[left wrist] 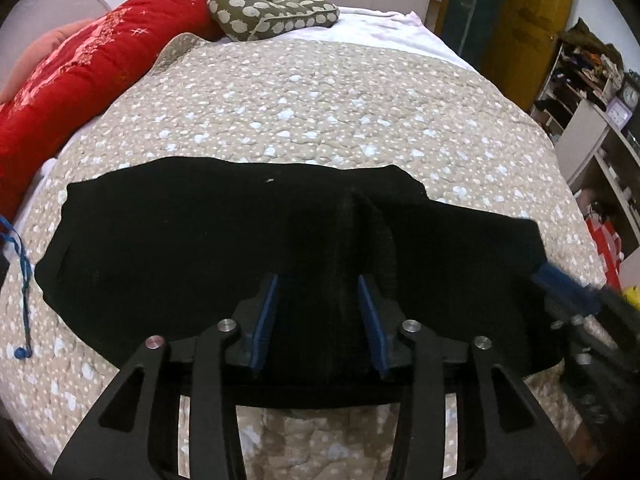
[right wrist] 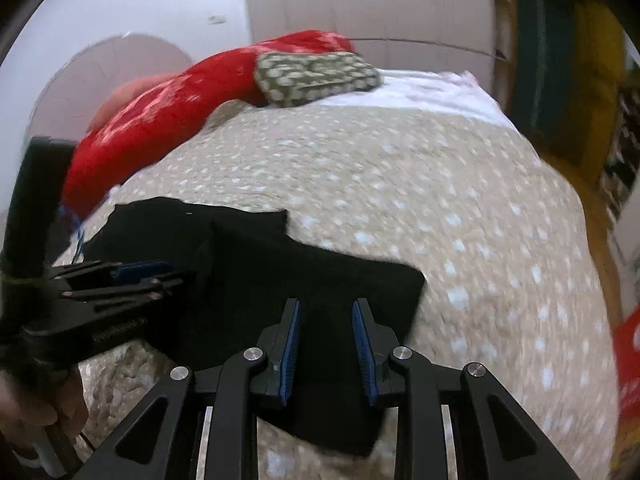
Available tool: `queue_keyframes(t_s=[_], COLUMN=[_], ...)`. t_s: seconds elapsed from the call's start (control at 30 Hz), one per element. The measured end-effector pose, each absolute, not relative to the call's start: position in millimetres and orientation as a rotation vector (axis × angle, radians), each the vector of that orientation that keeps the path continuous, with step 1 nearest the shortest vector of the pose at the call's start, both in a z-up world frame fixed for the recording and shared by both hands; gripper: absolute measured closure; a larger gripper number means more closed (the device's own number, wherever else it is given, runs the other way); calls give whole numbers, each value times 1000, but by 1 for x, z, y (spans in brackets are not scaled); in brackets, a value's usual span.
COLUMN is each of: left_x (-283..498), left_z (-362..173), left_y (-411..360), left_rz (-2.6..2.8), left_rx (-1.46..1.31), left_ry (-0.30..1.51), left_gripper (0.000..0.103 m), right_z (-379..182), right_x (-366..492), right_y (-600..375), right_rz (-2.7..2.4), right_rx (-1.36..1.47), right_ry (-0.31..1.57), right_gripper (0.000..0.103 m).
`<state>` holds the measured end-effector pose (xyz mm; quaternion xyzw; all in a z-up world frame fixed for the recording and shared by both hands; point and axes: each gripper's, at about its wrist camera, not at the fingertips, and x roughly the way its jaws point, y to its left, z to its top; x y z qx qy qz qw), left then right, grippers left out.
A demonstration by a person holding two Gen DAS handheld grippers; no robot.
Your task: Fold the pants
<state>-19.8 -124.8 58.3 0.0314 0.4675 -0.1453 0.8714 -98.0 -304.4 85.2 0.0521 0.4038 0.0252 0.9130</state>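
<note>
Black pants (left wrist: pixel 192 240) lie folded in a wide band across the beige dotted quilt (left wrist: pixel 320 100). My left gripper (left wrist: pixel 318 284) hovers over their near middle, jaws apart, and a raised ridge of cloth (left wrist: pixel 360 216) runs away from just beyond the right pad. Nothing is pinched between the pads. At the pants' right end the right gripper's blue pad (left wrist: pixel 568 286) shows blurred. In the right wrist view my right gripper (right wrist: pixel 327 306) stands open above the pants' right corner (right wrist: pixel 360 292), with the left gripper (right wrist: pixel 140 272) at far left, held by a hand (right wrist: pixel 36 404).
A red duvet (left wrist: pixel 80 68) lies rolled along the bed's left side, with a green patterned cushion (left wrist: pixel 272 10) at the head. A blue cord (left wrist: pixel 24 280) dangles at the left edge. Shelves (left wrist: pixel 592 112) and a yellow door (left wrist: pixel 528 28) stand beyond the right side of the bed.
</note>
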Motion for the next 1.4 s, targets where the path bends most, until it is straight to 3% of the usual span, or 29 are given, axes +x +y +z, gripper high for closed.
queue_keyframes(t_s=[0.63,0.73,0.77,1.2,1.4], left_x=[-36,-36,-37,-31,-31], left_z=[78,78,78,69,65], left_y=[-75,-62,-58,-13,6], left_rz=[-214,-193,-189,-100,-64], left_rx=[3,-16,-29,-85,-112], left_ry=[949,945,940,953,966], left_gripper=[62,41,39,39,39], right_z=[112,113,112,99,68], right_x=[-97,-94,-93,-78,-49], right_y=[-271,-263,-260,-223,-191], right_rz=[44,56,61,202,302], right_rx=[87,73,65,42,53], right_ry=[823,828,830,855,917], right_gripper=[78,78,78,78,79])
